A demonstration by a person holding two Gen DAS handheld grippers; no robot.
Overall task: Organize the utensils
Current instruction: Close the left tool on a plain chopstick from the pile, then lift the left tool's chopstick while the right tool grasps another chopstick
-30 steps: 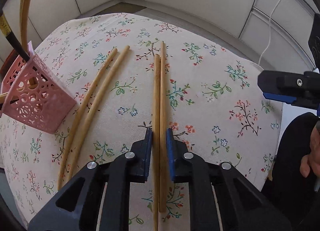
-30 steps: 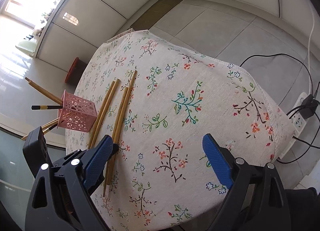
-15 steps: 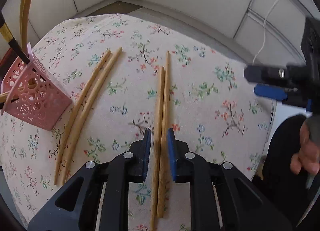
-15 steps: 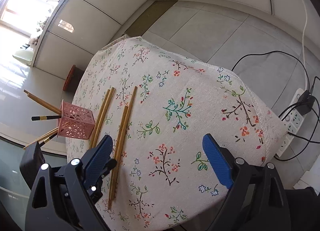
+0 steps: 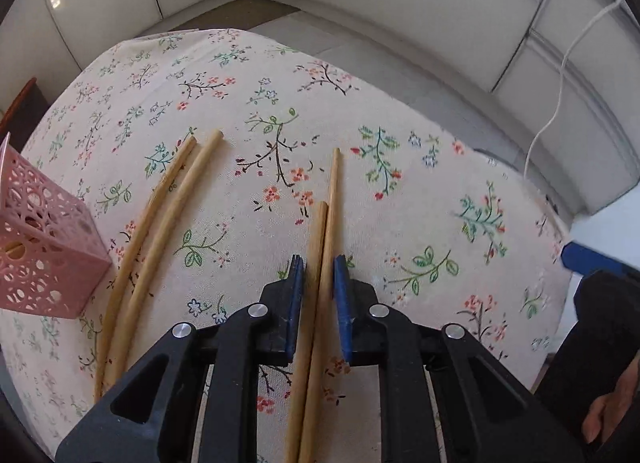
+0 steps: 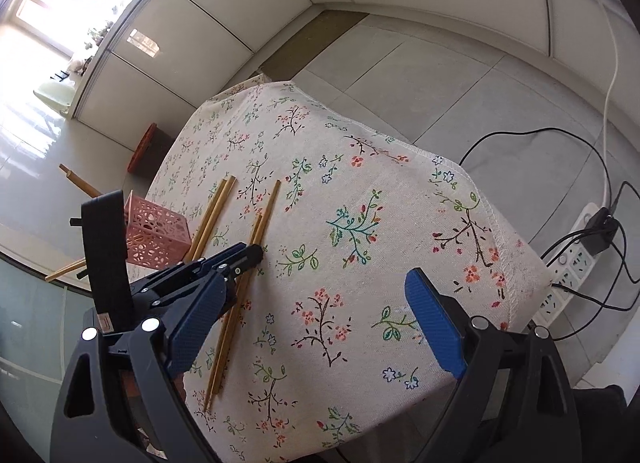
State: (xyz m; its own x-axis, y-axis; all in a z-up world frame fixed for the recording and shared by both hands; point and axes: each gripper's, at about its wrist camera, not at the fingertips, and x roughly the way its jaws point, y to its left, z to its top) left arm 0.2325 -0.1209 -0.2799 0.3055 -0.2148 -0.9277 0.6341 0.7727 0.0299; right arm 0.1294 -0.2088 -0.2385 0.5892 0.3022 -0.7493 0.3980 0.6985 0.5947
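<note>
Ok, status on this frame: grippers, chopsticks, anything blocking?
Left gripper shut on right chopstick pair. Right gripper open, empty. Second pair loose beside pink basket. Nothing in the way.

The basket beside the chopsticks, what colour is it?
Pink, with a cut-out lattice pattern. The basket shows best in the left wrist view.

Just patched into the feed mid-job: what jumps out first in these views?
The left claw straddles a pair of wooden chopsticks lying mid-table on the floral tablecloth. A second pair lies to their left, beside a pink perforated basket at the table's edge. The right claw hangs wide open, empty.
</note>
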